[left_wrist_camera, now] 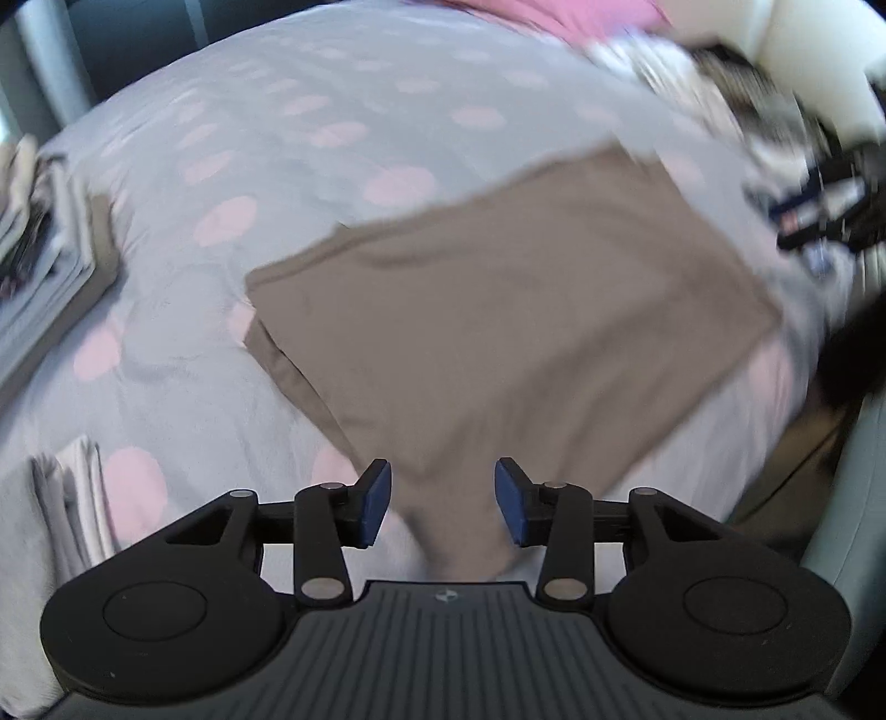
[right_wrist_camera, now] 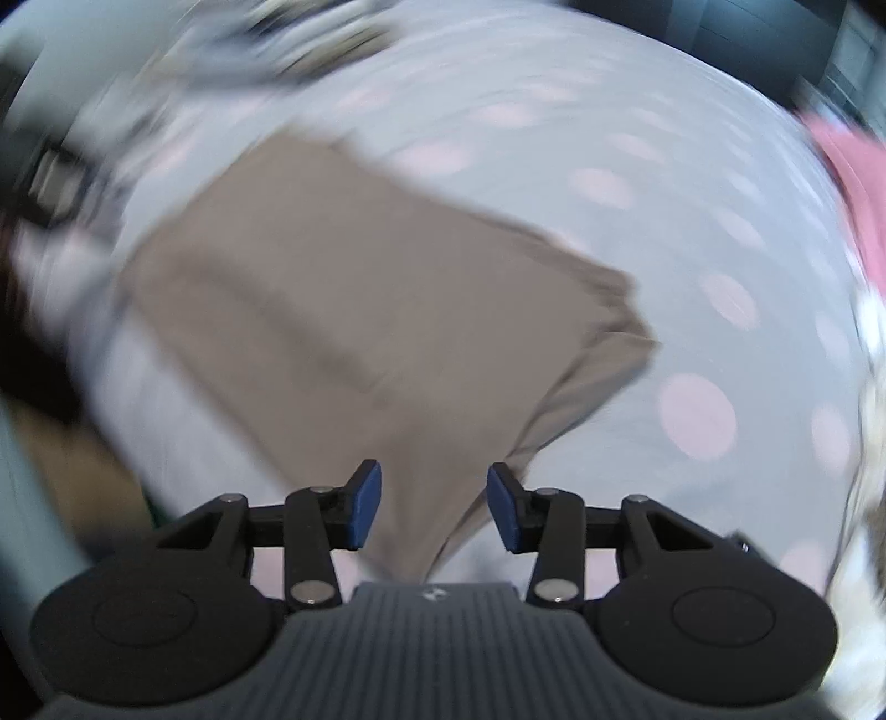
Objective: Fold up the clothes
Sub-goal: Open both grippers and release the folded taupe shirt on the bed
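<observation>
folded stack (left_wrist_camera: 50, 232) – far left | pink cloth (left_wrist_camera: 554, 16) – beyond garment (left_wrist_camera: 498, 310)

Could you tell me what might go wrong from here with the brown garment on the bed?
1. A corner of the brown garment sits between the open pads of the left hand-held gripper; pulling away could drag the fold loose.
2. The right hand-held gripper straddles another corner, same snag risk.
3. Both views are blurred, so edge alignment is uncertain.

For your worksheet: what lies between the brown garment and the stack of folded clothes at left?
In the left wrist view, only polka-dot bedding separates the brown garment from the folded stack.
</observation>
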`<state>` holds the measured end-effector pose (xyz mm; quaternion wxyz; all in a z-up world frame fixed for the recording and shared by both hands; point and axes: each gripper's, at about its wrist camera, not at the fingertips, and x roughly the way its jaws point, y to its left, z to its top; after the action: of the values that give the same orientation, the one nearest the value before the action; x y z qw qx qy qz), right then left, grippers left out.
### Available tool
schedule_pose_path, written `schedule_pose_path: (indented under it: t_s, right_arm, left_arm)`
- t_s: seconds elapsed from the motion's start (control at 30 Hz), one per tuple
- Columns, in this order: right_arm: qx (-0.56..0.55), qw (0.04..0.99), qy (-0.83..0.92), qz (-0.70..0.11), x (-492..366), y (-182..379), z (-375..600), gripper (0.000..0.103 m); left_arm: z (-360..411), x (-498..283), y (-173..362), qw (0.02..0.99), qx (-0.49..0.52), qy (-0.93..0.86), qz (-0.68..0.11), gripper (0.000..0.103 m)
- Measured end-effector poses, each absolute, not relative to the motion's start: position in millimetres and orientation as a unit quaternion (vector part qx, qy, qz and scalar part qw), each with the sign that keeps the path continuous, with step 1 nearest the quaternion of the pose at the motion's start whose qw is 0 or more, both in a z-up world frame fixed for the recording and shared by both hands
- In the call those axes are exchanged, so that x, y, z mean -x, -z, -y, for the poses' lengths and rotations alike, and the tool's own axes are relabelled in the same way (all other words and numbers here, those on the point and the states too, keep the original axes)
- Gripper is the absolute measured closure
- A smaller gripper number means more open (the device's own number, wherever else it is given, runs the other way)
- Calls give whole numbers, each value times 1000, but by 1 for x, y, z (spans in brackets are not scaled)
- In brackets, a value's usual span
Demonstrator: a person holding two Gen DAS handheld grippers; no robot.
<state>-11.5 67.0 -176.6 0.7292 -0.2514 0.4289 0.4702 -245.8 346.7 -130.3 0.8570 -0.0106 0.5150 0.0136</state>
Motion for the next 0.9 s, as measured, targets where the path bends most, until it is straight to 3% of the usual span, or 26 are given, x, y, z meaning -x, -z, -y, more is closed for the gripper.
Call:
schedule_pose_path:
  t_s: [0.17, 0.27, 0.4, 0.77, 0.83, 0.9]
  right_arm:
    - [126, 762, -399, -493, -39, 171, -63, 44]
    - [53, 772, -362, -519, -73, 180, -66, 38]
    - [-28, 766, -321, -556, -102, 209, -67, 38]
    - [-36, 771, -308, -556, -124, 246, -88, 37]
    - [-28, 780, -306, -545, -120, 249, -94, 40]
    - [2, 791, -304, -531, -112, 250, -102, 61]
  left_arm:
    - [-367, 218, 115, 866, 31, -76, -493, 54]
    - [-387, 204, 120, 869, 68, -113, -477, 53]
    - [-411, 198, 143, 860, 133, -165, -465, 53]
    - [-432, 191, 178, 840, 174, -192, -477, 53]
    - [-426, 187, 178, 844, 157, -184, -480, 53]
    - [-420, 184, 180, 847, 139, -177, -482, 53]
